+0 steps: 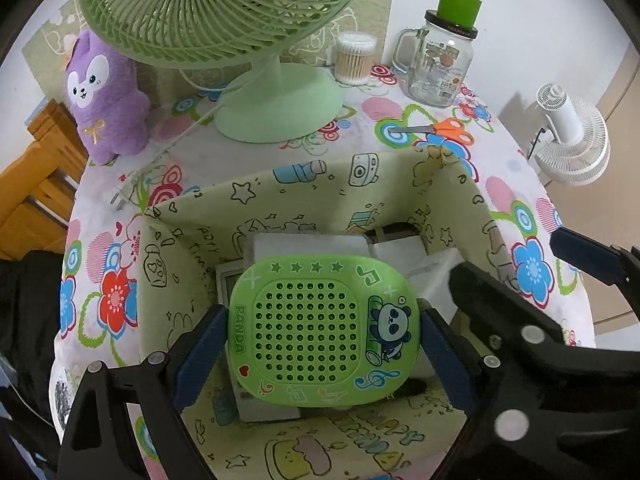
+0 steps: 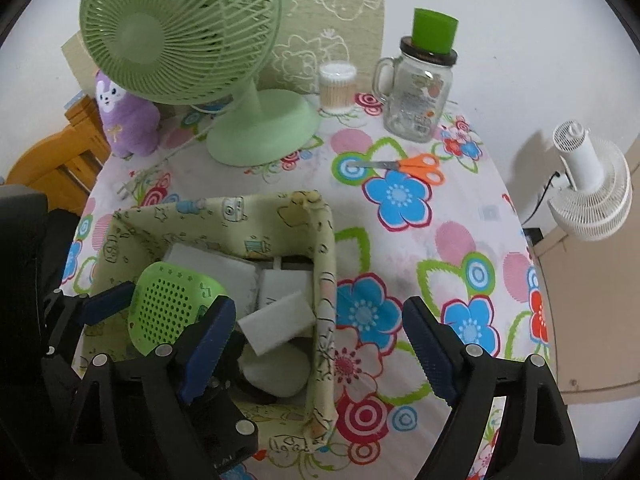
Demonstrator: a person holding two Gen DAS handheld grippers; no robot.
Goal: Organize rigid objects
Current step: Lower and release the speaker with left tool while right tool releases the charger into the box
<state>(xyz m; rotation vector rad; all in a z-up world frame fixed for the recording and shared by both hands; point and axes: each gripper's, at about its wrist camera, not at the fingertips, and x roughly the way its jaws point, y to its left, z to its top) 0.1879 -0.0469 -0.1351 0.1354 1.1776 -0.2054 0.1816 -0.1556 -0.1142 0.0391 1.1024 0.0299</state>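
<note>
Both risks sit with the left claw (image 1: pixel 324 336) pinching the green case (image 1: pixel 324 332): slipping crooked into the box (image 1: pixel 400 184); right claw (image 2: pixel 320 344) spread, empty

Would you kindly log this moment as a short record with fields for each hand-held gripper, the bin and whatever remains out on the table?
left hand-held gripper: closed on the green panda case, held over the bin
right hand-held gripper: open, empty, straddling the bin's right wall
fabric bin: holds white boxes
still on table: orange scissors, glass mug jar, cotton swab tub, green fan, purple plush
off table: white fan, at the right
</note>
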